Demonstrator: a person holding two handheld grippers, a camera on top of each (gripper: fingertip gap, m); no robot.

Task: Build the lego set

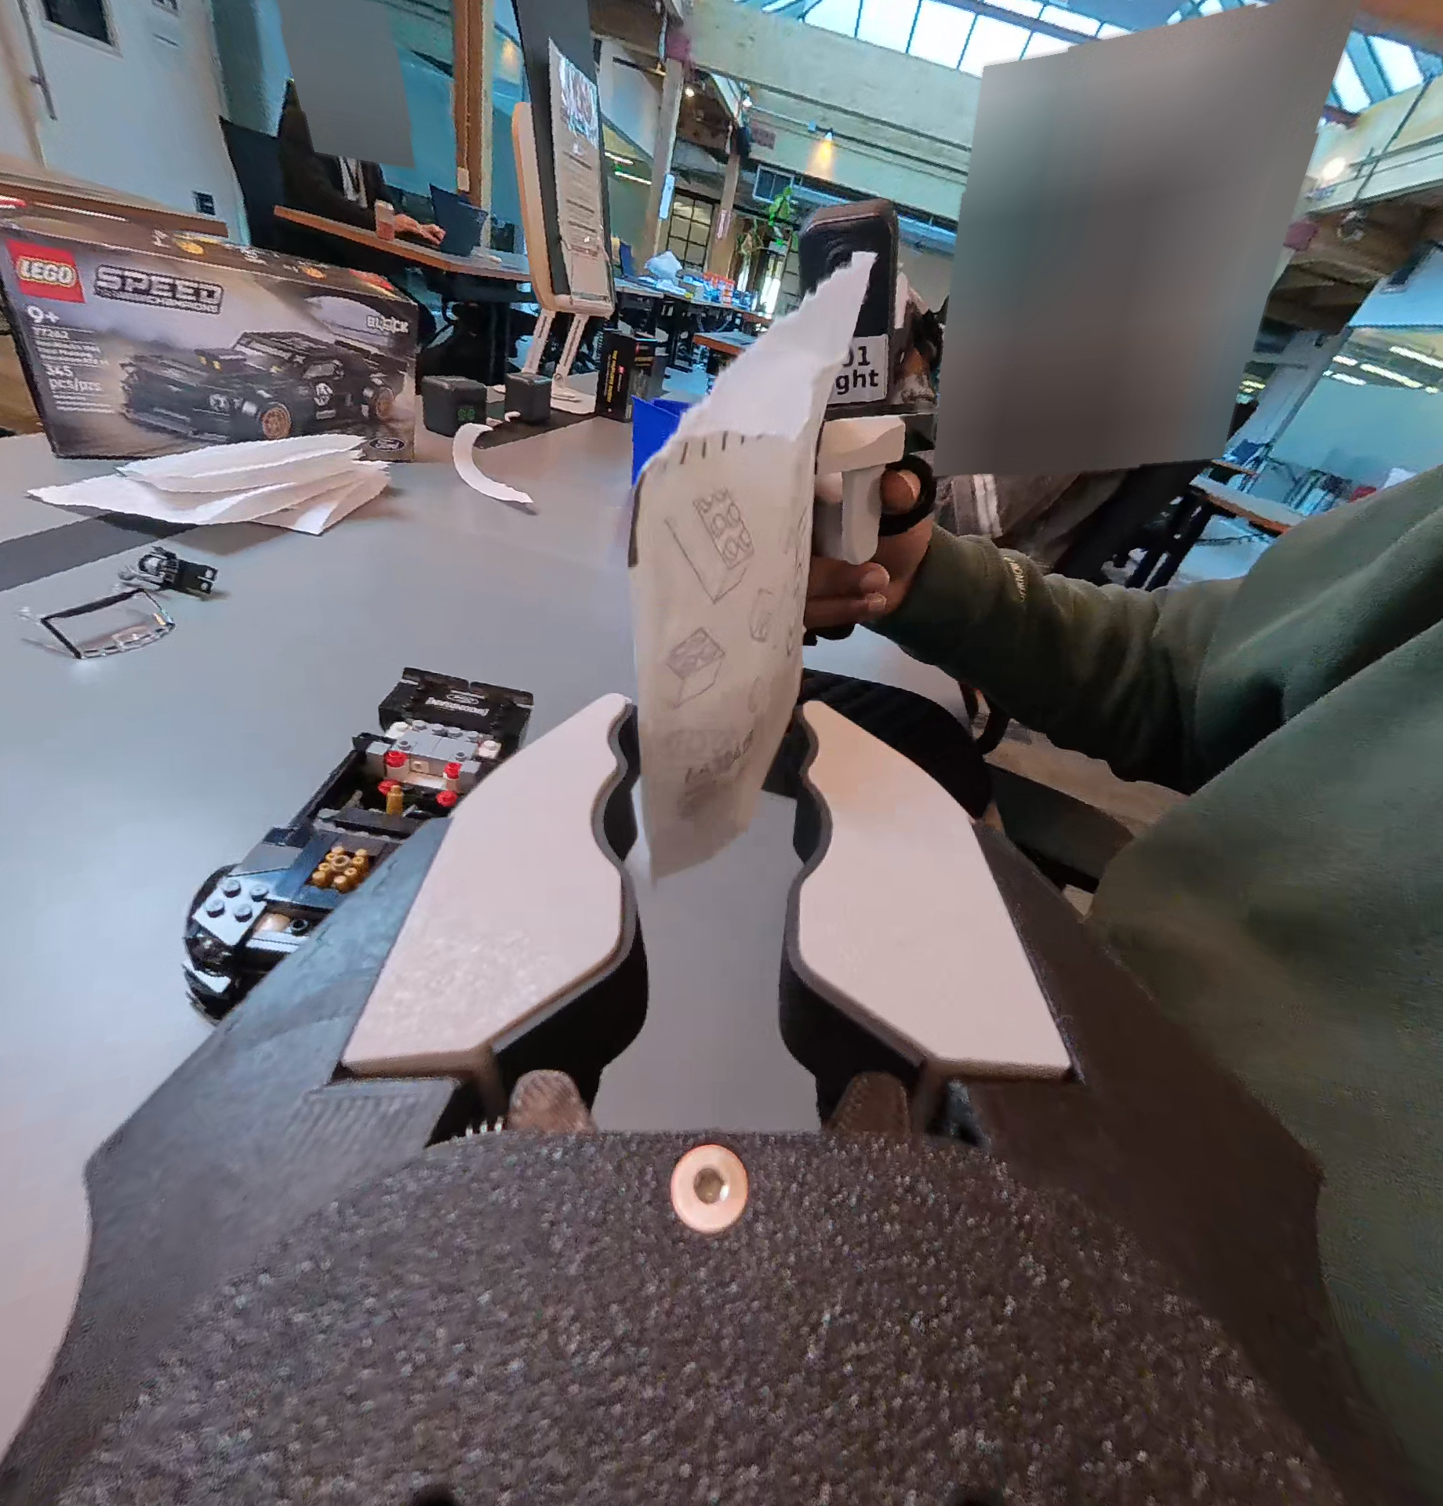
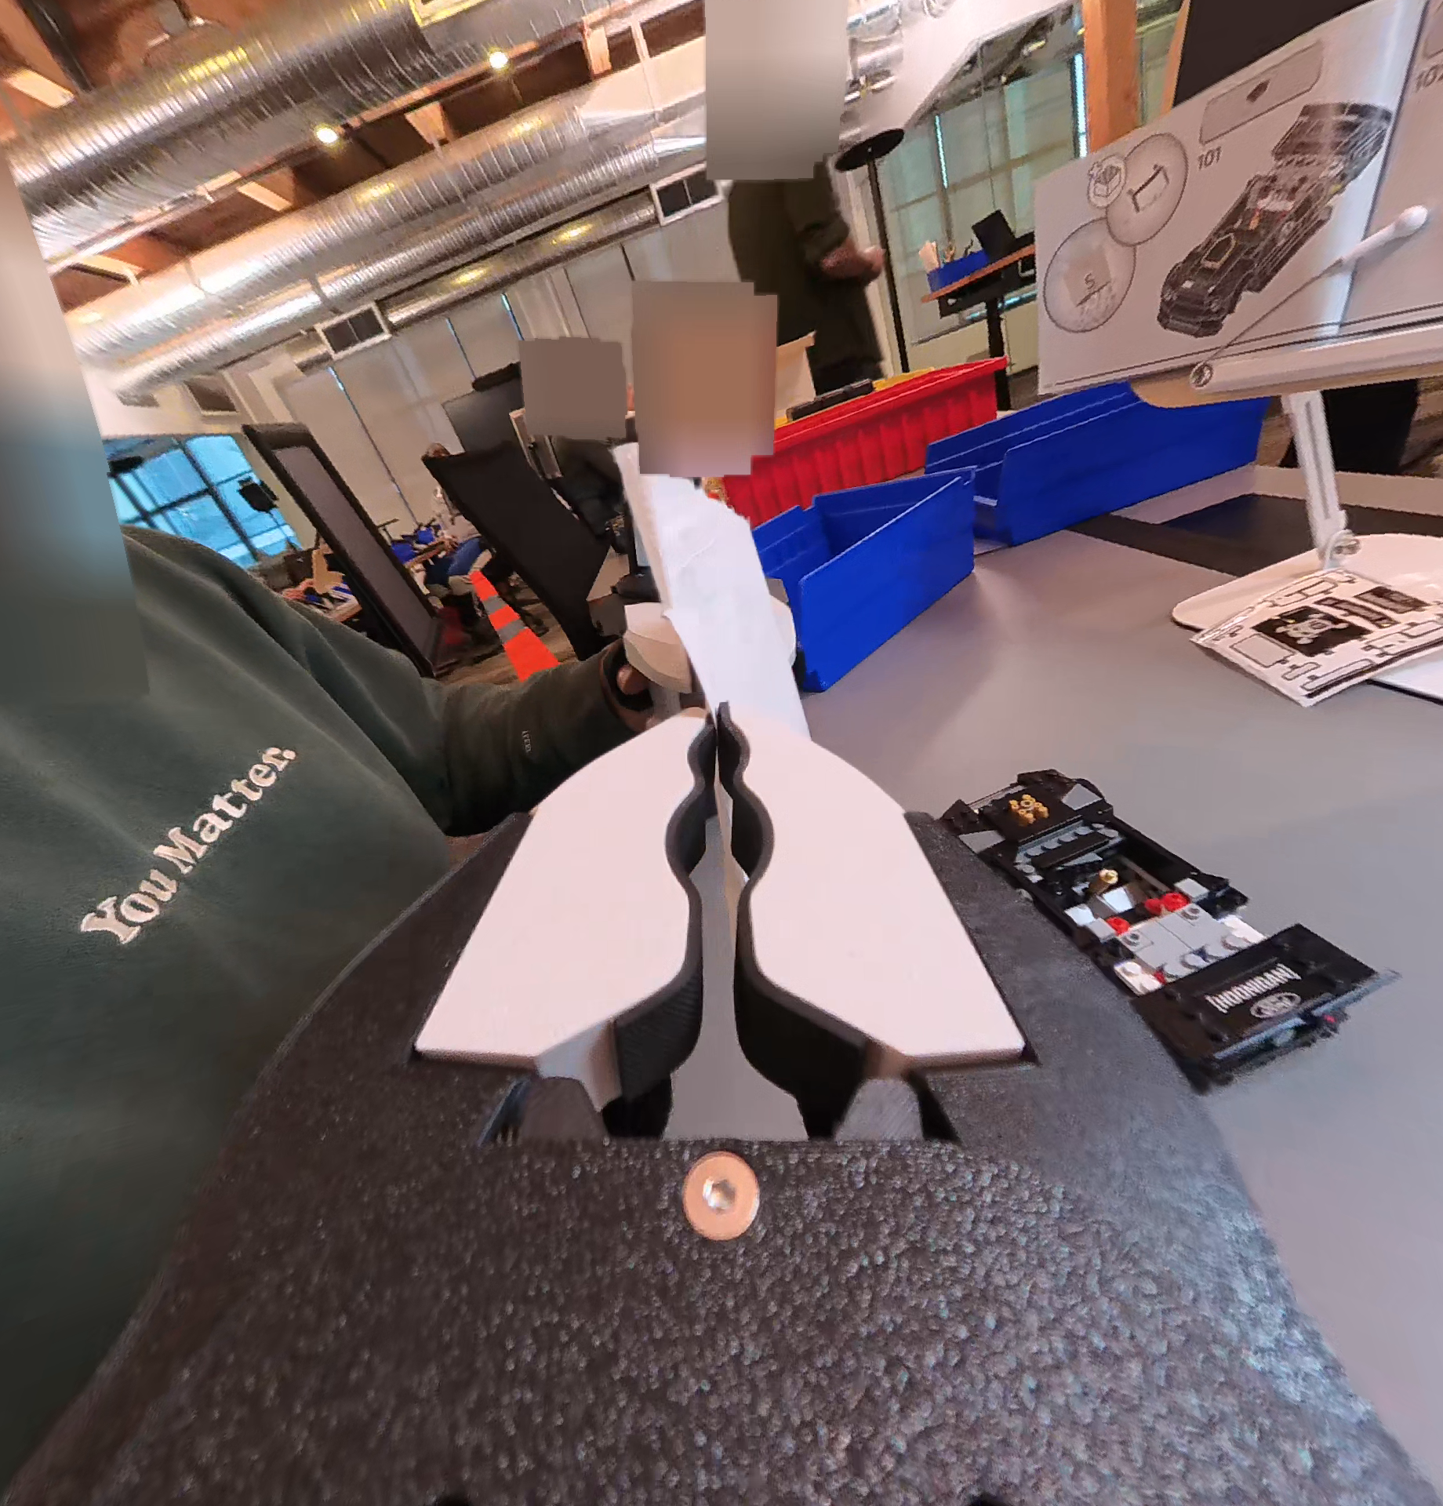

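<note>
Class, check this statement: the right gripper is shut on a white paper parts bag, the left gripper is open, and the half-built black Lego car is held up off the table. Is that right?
Not quite. The half-built black Lego car is not held up; it rests on the grey table, as the right wrist view shows. The rest stands: the right gripper is shut on the white paper parts bag, and the left gripper is open.

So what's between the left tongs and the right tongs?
A white paper bag: the right tongs pinch one end, the other hangs inside the open left tongs. Clearest in the left wrist view.
</note>
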